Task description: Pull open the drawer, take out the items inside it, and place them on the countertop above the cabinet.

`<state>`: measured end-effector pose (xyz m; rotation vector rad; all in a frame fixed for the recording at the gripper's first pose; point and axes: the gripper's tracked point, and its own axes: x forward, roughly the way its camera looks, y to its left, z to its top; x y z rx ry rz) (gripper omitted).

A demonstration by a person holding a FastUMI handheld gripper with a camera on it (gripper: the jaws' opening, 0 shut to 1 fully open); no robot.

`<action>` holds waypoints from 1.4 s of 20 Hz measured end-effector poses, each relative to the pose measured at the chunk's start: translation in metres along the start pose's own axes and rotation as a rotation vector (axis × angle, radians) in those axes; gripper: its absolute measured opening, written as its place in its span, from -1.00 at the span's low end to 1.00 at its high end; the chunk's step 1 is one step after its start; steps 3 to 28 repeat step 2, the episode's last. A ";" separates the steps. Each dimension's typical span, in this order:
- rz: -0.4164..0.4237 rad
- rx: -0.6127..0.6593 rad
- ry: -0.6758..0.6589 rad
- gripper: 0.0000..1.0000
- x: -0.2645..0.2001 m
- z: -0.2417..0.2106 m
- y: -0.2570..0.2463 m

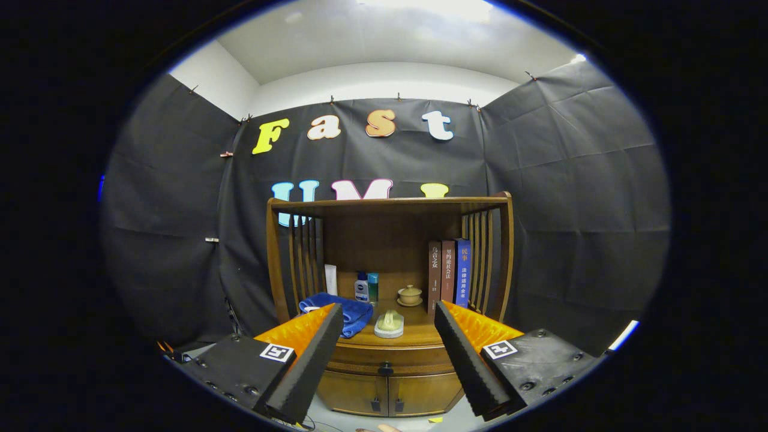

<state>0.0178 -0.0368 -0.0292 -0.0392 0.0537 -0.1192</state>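
Observation:
A wooden cabinet (389,282) stands ahead against the booth wall. Its drawer (387,359) is shut, with a small dark knob (386,370) in the middle, below the countertop (414,333). My gripper (389,321) is open, held well back from the cabinet, and nothing is between its fingers. The drawer and the front of the countertop show in the gap between the fingers. What lies inside the drawer is hidden.
On the countertop lie a blue cloth (336,312), a pale round dish with a lump on it (389,324), two small bottles (366,288), a lidded cup (410,294) and three upright books (449,273). Two small doors (389,394) sit under the drawer. A slatted shelf frame rises above.

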 end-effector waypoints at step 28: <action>-0.002 -0.001 -0.002 0.97 -0.001 0.001 -0.001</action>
